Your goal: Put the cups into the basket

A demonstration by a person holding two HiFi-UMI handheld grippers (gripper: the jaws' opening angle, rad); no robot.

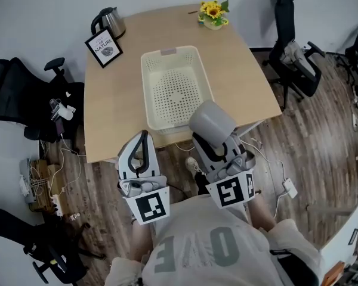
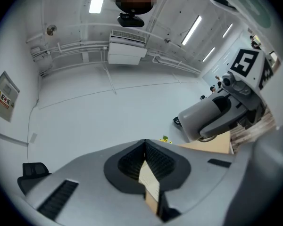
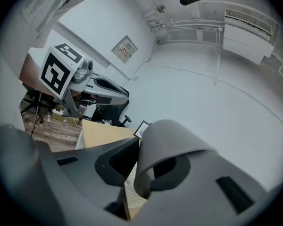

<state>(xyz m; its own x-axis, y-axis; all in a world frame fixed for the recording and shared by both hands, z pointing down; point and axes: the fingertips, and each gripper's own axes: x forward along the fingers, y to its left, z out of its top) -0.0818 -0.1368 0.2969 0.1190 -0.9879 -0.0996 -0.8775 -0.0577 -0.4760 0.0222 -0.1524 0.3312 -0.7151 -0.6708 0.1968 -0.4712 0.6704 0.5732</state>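
Note:
A cream perforated basket (image 1: 148,88) lies empty in the middle of the wooden table (image 1: 244,70). My right gripper (image 1: 215,138) is shut on a grey cup (image 1: 212,120), held over the basket's near right corner at the table's front edge. The right gripper view shows the cup (image 3: 172,142) clamped between the jaws, tipped on its side. The left gripper view catches that cup (image 2: 205,120) from the side. My left gripper (image 1: 144,137) hovers beside it at the basket's near left corner, its jaws closed together with nothing between them. No other cup shows.
A black kettle (image 1: 110,21) and a framed sign (image 1: 104,47) stand at the table's far left, a pot of yellow flowers (image 1: 213,14) at the far edge. Office chairs (image 1: 18,94) (image 1: 293,52) flank the table. Cables and a power strip (image 1: 45,186) lie on the floor.

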